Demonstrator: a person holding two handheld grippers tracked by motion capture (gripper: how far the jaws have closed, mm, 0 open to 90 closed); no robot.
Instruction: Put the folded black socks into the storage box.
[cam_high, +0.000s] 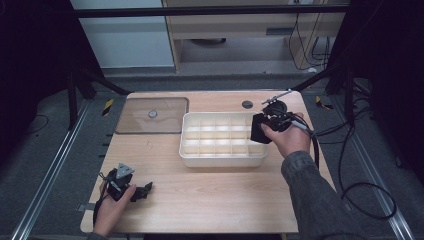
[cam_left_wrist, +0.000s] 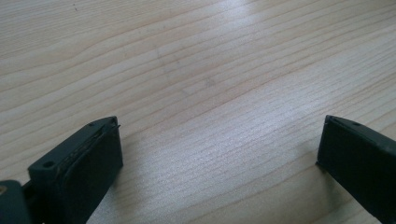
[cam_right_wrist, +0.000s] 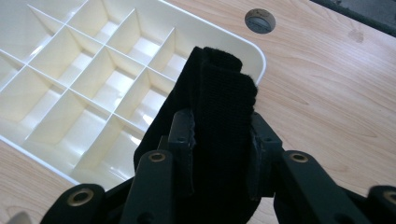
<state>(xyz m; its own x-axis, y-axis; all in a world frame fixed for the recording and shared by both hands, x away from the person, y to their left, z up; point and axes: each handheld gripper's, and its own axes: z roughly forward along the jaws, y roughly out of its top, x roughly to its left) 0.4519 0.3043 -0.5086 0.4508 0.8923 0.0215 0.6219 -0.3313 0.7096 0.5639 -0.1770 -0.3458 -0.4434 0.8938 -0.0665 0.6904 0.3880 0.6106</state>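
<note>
Right tool (cam_right_wrist: 219, 154) clamps black cloth (cam_right_wrist: 219, 93) — tight.

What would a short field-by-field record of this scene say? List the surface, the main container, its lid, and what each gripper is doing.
surface: wooden table
container: cream divided tray, compartments look empty
lid: clear lid lying flat on the table, left of the tray
left gripper: left gripper open, low over bare wood near the table's front left corner, holding nothing
right gripper: right gripper shut on a folded black fabric piece, held over the tray's right end
table hole: round grommet beyond the tray
</note>
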